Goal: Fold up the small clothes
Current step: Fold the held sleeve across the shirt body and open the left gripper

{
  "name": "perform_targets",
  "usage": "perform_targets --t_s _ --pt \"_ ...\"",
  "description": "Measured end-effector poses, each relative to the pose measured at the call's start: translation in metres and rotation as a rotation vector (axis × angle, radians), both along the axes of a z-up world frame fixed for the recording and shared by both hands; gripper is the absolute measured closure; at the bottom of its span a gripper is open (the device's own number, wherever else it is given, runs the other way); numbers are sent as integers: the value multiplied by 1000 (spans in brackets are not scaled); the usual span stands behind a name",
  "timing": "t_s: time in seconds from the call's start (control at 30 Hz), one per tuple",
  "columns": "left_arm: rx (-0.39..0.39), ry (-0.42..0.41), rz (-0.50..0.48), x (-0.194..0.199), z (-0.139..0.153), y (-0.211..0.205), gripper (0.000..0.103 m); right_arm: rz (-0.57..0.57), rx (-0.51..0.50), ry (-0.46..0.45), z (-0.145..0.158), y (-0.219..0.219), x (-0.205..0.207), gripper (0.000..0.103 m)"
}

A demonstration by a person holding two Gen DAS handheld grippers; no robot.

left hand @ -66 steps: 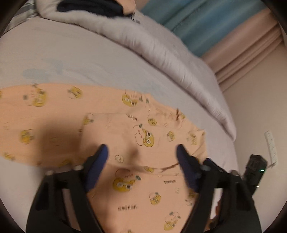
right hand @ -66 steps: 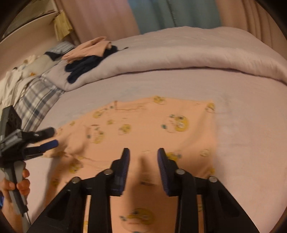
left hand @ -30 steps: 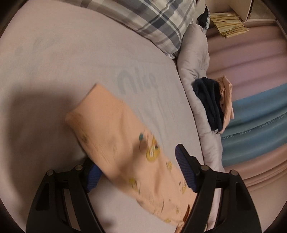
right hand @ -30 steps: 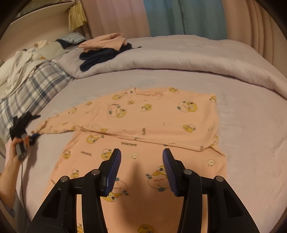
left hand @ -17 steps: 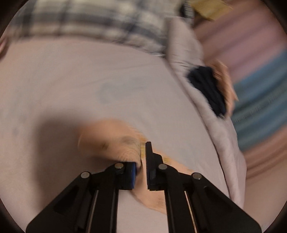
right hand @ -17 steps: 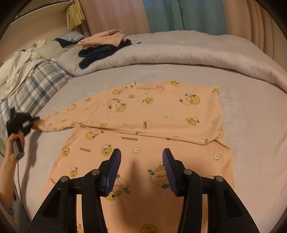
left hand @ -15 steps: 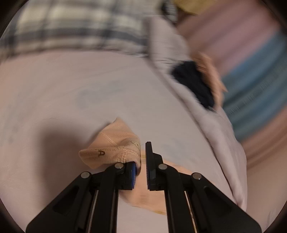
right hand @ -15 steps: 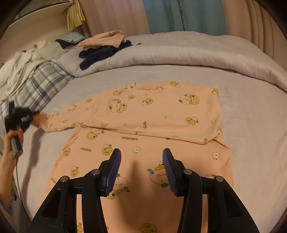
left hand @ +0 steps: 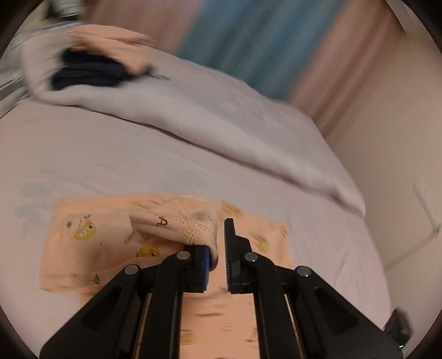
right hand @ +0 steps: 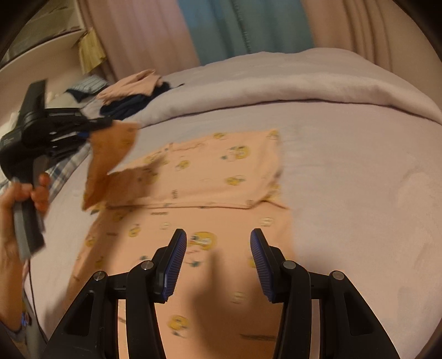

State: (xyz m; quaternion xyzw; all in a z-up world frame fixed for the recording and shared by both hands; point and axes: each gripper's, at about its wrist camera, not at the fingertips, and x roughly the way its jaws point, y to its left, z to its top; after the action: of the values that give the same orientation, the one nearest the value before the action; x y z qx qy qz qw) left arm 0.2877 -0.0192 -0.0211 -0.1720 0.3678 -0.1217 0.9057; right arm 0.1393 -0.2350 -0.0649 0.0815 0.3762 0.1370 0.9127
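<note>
The sleeve (left hand: 176, 223) is being carried inward over the shirt (right hand: 199, 176), pinched in the left claw (left hand: 219, 248). The right claw (right hand: 218, 265) is being held open, empty. The cuff is barely being gripped and risks being dropped mid-fold.

grey duvet (right hand: 290, 82), blue curtain (right hand: 234, 24), plaid pillow (right hand: 66, 168)

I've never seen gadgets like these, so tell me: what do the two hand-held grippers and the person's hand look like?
Each is a black plastic tool. The right gripper has two angular arms with silver rivets and ribbed blue pads on the fingers. The left gripper is built the same; from the right wrist camera its blocky black body sits on a grey handle, a thin dark cable trailing below. The hand is bare; no sleeve shows.
</note>
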Motion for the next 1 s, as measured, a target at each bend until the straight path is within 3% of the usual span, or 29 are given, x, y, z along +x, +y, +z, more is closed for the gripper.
perform_targets --t_s 0.13,0.2,0.27,0.33,0.43,0.53,0.67,0.8,1.0 --pt "125 100 -129 21 -39 -76 84 -68 5 12 -1 -24 -5 56" --pt "126 206 -193 31 -66 -96 47 -86 12 14 -1 -32 -8 56" --pt "135 238 -220 31 -78 -104 43 -104 17 17 -1 -38 -11 56" --pt "160 252 -272 27 -80 -109 29 -109 25 20 -2 -43 -12 56" --pt "164 215 -331 13 -70 -99 27 -114 46 21 -2 -46 -10 56" --pt "112 156 -342 -16 -57 -64 20 -84 105 18 -2 -42 -7 56" --pt "79 124 -240 -50 -54 2 16 -22 166 38 -5 -25 7 56" --pt "120 134 -82 -78 -65 61 16 37 204 57 -4 2 29 55" --pt "59 188 15 -113 -87 108 16 174 -92 -54 12 85 59 55"
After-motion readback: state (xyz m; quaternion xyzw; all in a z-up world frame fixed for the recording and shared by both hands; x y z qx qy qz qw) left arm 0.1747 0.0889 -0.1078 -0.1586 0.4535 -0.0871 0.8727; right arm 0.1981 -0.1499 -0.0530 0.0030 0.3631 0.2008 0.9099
